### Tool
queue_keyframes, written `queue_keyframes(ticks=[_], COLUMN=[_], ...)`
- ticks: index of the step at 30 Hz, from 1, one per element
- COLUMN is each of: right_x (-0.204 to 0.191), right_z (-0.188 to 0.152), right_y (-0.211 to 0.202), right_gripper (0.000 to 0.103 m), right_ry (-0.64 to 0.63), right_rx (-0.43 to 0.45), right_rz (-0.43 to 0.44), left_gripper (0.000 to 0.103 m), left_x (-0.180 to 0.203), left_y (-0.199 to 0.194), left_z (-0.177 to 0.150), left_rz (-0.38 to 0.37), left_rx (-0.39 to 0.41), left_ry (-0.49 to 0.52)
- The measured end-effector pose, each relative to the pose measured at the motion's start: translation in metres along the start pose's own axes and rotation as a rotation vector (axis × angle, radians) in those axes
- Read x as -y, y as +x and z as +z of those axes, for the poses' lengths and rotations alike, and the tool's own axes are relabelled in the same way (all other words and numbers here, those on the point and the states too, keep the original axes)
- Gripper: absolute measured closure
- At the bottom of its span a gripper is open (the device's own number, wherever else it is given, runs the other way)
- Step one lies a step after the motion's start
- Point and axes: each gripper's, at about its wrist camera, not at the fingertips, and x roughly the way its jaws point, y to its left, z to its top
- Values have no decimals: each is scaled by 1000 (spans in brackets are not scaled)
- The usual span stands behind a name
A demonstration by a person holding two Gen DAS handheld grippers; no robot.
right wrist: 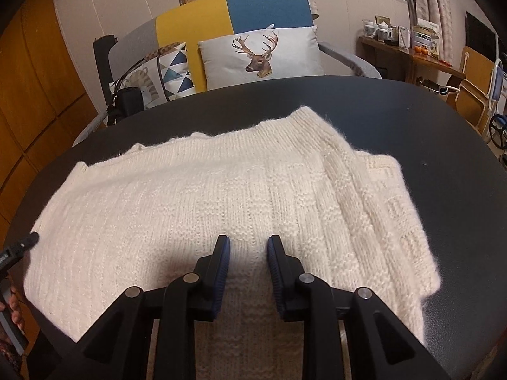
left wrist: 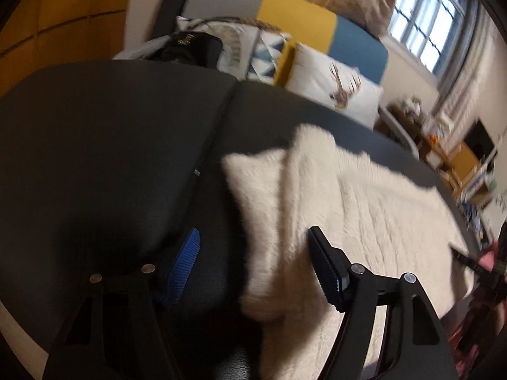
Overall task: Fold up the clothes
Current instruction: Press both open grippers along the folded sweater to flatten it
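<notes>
A cream knitted sweater (right wrist: 221, 196), fuzzy and ribbed in blocks, lies spread flat on the dark, smooth, leather-like table (right wrist: 443, 133), one sleeve folded over its right side. The right tool (right wrist: 247, 247) hovers at the near hem, its black fingers with ridged blue pads (right wrist: 225, 272) a narrow gap apart, pinching nothing. The left tool (left wrist: 253, 253) stands spread wide, a folded corner of the knit between its fingers but not gripped. Beyond the table a stag-printed cushion (right wrist: 263, 53) rests on a colour-block sofa (right wrist: 253, 3).
</notes>
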Motion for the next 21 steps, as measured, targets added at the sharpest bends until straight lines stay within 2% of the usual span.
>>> queue_keyframes(ticks=[2, 4, 6, 9, 13, 17, 21], right_x=[-2, -3, -3, -5, -6, -4, -2], right_z=[1, 1, 0, 0, 1, 0, 2], right_y=[0, 0, 0, 0, 0, 0, 0], right_gripper=[79, 79, 79, 79, 79, 79, 77], right_ry=[-5, -3, 1, -2, -10, -15, 3], right_rx=[-3, -4, -2, -4, -8, -2, -15], right_rz=[-7, -9, -9, -20, -22, -15, 9], left_gripper=[30, 30, 30, 29, 29, 30, 29], left_x=[-1, 8, 25, 53, 63, 53, 67], left_y=[-10, -11, -1, 29, 59, 69, 67], left_z=[7, 16, 22, 26, 24, 15, 9], left_rz=[2, 3, 6, -9, -12, 37, 92], left_rx=[70, 101, 83, 11, -63, -50, -35], left_ry=[-41, -31, 18, 94, 112, 125, 202])
